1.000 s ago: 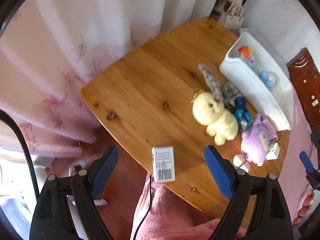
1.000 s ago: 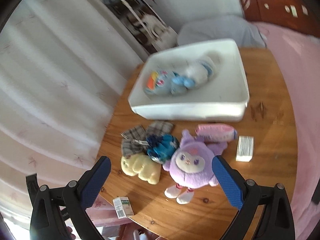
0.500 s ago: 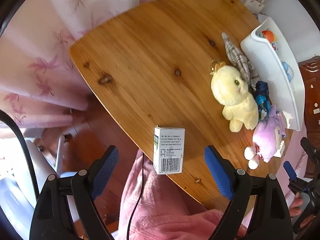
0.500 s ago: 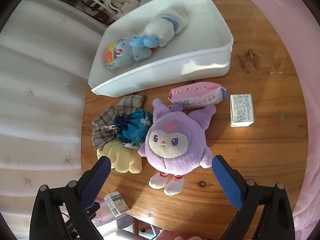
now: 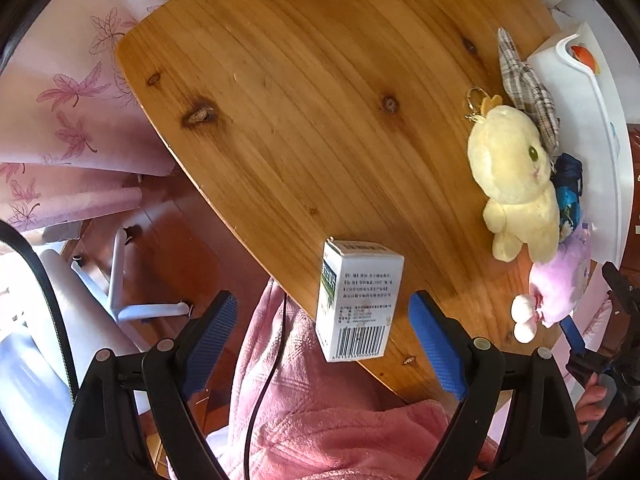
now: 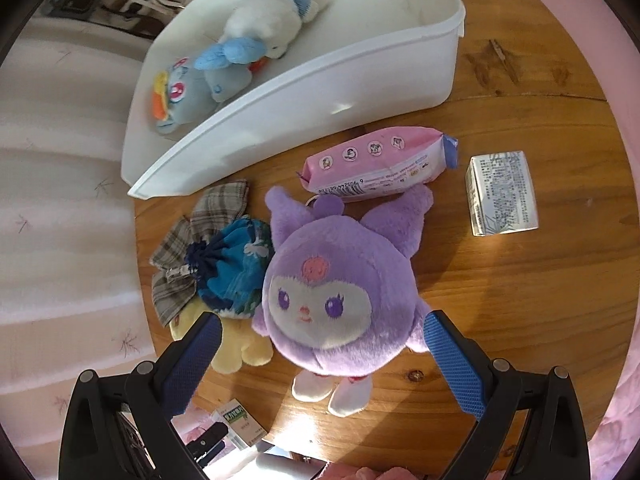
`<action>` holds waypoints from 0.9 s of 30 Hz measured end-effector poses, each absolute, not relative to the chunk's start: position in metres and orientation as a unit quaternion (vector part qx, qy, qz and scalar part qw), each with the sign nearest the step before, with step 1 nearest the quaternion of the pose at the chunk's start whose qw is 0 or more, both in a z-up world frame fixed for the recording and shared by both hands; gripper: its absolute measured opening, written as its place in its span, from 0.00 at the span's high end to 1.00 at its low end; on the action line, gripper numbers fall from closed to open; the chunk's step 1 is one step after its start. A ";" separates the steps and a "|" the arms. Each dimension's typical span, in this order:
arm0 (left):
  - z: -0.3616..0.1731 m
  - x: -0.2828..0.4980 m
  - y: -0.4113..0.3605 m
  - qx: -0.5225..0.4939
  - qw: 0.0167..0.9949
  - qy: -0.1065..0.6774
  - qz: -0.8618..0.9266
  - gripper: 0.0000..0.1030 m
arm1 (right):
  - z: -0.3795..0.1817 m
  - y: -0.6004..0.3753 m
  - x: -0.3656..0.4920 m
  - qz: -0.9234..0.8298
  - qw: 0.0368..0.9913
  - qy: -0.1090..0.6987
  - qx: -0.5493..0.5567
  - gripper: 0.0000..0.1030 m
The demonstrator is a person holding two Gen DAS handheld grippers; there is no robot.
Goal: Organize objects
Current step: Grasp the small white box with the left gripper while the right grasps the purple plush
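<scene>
The left tongs (image 5: 322,330) are seen spread wide, nothing gripped, above the near edge of the rounded wooden worktop (image 5: 320,80). A small white cardboard box with a barcode (image 5: 357,300) stands upright at that edge, between the two blue pads but touched by neither. Farther right on the worktop a pale yellow plush rabbit with a gold key ring (image 5: 514,184) is laid, a grey checked cloth bow (image 5: 528,88) behind it and a dark blue patterned drawstring pouch (image 5: 568,194) just beside it.

The right tongs (image 6: 320,354) are likewise held fully apart and empty, poised over a round purple plush toy with a white face (image 6: 340,292), whose body lies between the blue pads; whether a pad touches the fur cannot be told. Against the toy's ears a pink plastic tissue packet (image 6: 378,164) is laid, and a second white printed box (image 6: 502,194) lies flat near it. A white plastic bin (image 6: 320,80) is set at the far side of the worktop; a white plush with a blue scarf (image 6: 272,12) and a blue plush with an orange beak (image 6: 188,92) rest inside it. A pale floral curtain (image 5: 68,92) hangs beyond the worktop.
</scene>
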State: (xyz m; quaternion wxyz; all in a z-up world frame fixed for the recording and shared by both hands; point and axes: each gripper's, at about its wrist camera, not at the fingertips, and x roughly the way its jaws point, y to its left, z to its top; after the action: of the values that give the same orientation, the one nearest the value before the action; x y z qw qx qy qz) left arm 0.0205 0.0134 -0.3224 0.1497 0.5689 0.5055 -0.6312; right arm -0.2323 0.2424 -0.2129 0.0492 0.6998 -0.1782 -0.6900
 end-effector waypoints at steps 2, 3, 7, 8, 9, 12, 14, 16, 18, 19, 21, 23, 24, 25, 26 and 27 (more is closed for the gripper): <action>-0.323 0.019 0.012 0.573 0.147 0.504 -0.630 0.14 | -0.217 0.241 -0.235 -0.687 0.046 -0.180 0.703 0.02; -0.323 0.017 0.012 0.575 0.146 0.503 -0.629 0.14 | -0.218 0.240 -0.236 -0.686 0.045 -0.180 0.703 0.02; -0.324 0.012 0.012 0.586 0.139 0.497 -0.625 0.14 | -0.222 0.235 -0.241 -0.684 0.040 -0.176 0.707 0.02; -0.324 0.011 0.012 0.588 0.137 0.496 -0.624 0.15 | -0.223 0.234 -0.241 -0.684 0.038 -0.173 0.708 0.02; -0.324 0.010 0.012 0.590 0.135 0.495 -0.623 0.16 | -0.225 0.233 -0.242 -0.684 0.037 -0.172 0.708 0.02; -0.327 0.008 0.011 0.598 0.129 0.494 -0.618 0.18 | -0.228 0.232 -0.243 -0.682 0.031 -0.170 0.710 0.02; -0.329 0.006 0.011 0.603 0.126 0.496 -0.612 0.19 | -0.231 0.232 -0.243 -0.681 0.025 -0.169 0.712 0.02; -0.330 0.007 0.010 0.604 0.124 0.498 -0.609 0.22 | -0.233 0.232 -0.241 -0.682 0.020 -0.167 0.712 0.02; -0.331 0.007 0.010 0.605 0.121 0.501 -0.606 0.24 | -0.235 0.232 -0.239 -0.683 0.018 -0.162 0.712 0.02; -0.331 0.007 0.010 0.607 0.120 0.501 -0.605 0.25 | -0.236 0.231 -0.238 -0.683 0.017 -0.160 0.712 0.02; -0.331 0.007 0.010 0.609 0.119 0.502 -0.602 0.28 | -0.238 0.231 -0.236 -0.684 0.017 -0.156 0.712 0.02; -0.330 0.006 0.012 0.611 0.118 0.504 -0.599 0.31 | -0.238 0.231 -0.235 -0.686 0.018 -0.155 0.711 0.02; -0.331 0.006 0.012 0.611 0.116 0.505 -0.598 0.33 | -0.238 0.231 -0.235 -0.687 0.019 -0.152 0.710 0.02; -0.331 0.007 0.012 0.610 0.114 0.508 -0.597 0.34 | -0.238 0.230 -0.235 -0.688 0.020 -0.150 0.709 0.02; -0.331 0.007 0.013 0.610 0.113 0.511 -0.595 0.36 | -0.238 0.230 -0.234 -0.689 0.022 -0.147 0.709 0.02; -0.331 0.007 0.013 0.609 0.112 0.514 -0.594 0.39 | -0.238 0.229 -0.235 -0.690 0.023 -0.145 0.709 0.02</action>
State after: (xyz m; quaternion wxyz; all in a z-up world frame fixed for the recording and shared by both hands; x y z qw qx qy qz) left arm 0.0075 0.0131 -0.3314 0.1118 0.6092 0.5137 -0.5938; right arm -0.2347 0.2291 -0.2379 0.0234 0.7088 -0.1454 -0.6899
